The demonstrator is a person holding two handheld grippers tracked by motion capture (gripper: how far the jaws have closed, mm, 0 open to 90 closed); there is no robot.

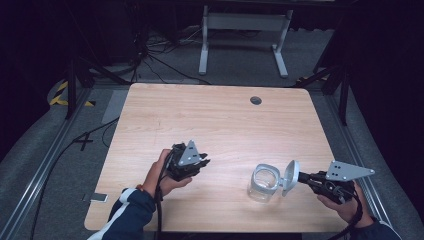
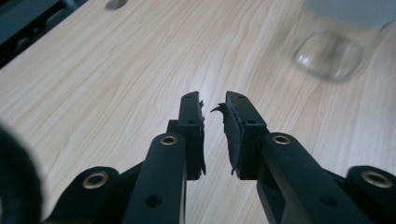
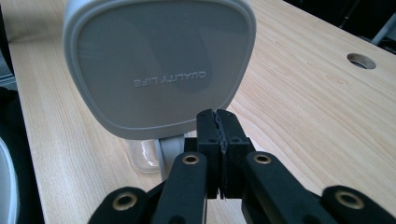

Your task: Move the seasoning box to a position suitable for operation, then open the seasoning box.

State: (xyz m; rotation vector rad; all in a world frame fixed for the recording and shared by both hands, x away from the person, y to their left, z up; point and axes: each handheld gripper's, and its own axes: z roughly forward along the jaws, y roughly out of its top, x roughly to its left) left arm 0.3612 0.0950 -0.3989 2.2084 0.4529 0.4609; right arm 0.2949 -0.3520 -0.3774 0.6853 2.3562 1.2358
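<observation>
High view: right gripper [image 1: 298, 176] sits at the near right of the table [image 1: 215, 120], jaws pinched shut on the edge of a grey lid [image 1: 290, 177]; lid is held on edge, tilted, just beside the rim of the clear jar [image 1: 263, 183], looks touching or nearly so, can't tell which; jar stands upright on the wood, mouth open, looks empty; lid gripped by its rim presumably so the flat face stays free to swing down over the mouth.

Right gripper view: lid [image 3: 159, 65] faces the camera, embossed text reads upside down; jaws closed tight at its lower edge; a bit of the jar [image 3: 144, 156] shows below it.

Left gripper [image 1: 192, 165] rests low over the table, left of the jar and apart from it; left gripper view shows the jaws slightly parted with nothing between them, worn pads [image 2: 229, 135] visible; jar [image 2: 334, 51] blurred ahead at upper right; probably parked there ready to steady the jar.

Judgement: lid is off the jar, either coming away or going on; direction unclear.
</observation>
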